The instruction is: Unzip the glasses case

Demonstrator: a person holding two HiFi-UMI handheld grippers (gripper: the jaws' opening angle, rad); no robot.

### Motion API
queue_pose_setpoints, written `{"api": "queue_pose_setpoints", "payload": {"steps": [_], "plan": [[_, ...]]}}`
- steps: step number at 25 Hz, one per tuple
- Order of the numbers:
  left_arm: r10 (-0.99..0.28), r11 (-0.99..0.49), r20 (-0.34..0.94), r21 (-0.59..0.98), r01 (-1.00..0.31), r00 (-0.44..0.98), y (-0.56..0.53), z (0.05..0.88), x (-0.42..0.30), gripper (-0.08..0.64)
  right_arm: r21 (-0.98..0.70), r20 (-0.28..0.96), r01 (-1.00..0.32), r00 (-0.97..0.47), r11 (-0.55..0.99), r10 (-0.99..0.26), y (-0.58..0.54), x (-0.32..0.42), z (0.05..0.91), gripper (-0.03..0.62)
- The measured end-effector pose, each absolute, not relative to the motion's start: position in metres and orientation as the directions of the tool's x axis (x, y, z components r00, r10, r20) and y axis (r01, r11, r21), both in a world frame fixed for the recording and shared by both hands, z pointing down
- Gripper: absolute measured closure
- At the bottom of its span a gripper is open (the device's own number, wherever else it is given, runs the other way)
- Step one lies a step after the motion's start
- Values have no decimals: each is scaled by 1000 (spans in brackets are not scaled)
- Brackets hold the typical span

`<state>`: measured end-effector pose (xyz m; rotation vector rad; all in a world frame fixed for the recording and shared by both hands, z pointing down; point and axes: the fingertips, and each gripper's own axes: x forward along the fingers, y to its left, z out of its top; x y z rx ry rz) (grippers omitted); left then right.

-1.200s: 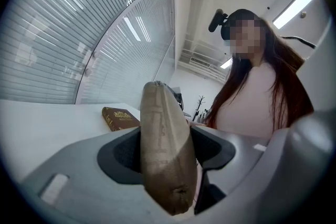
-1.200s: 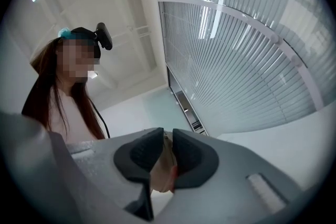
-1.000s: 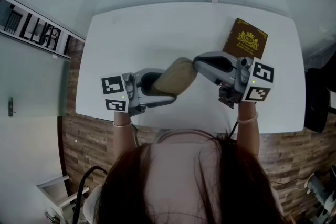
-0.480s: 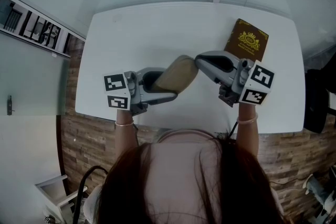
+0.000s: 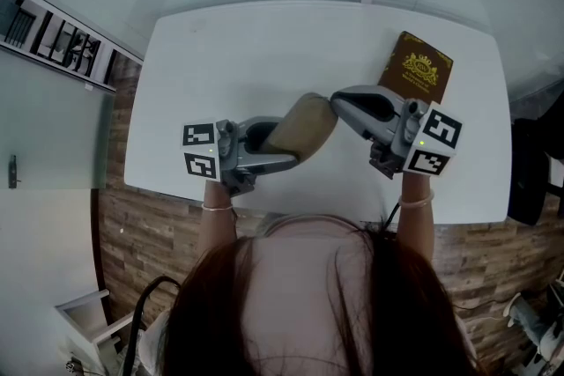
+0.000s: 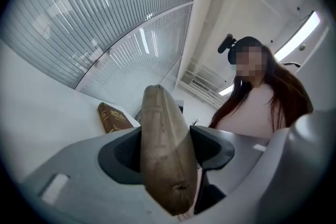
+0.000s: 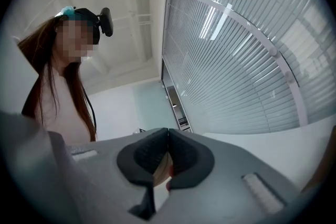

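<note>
Both grippers are holding the glasses case point(image 5: 300, 129), mid-frame over the white desk point(image 5: 256, 48).
Left gripper point(image 5: 284, 142) fingers point(image 6: 123, 152) are standing wide, clamping the case's body. Right gripper point(image 5: 337, 101) fingers point(image 7: 142, 157) are pressing together, pinching a tan sliver at its upper-right end. Brown book point(image 5: 416, 66), upper right, is showing a gold crest; lettering unreadable.

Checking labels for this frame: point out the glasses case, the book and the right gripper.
glasses case point(image 6: 165, 155), left gripper view, middle of its tan body.
book point(image 5: 417, 69), head view, centre of its brown cover.
right gripper point(image 7: 168, 140), right gripper view, where its two dark pads meet.
</note>
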<state>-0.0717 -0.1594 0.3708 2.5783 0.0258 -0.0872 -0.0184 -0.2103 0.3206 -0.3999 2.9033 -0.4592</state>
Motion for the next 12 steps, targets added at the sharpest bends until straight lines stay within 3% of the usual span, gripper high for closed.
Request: {"api": "queue_pose_setpoints", "payload": {"steps": [12], "plan": [[19,-803,-193,581,130,981,-158,372,-72,284,-321,-123,-239,-949,917,-290,-210,-16,323,589]]}}
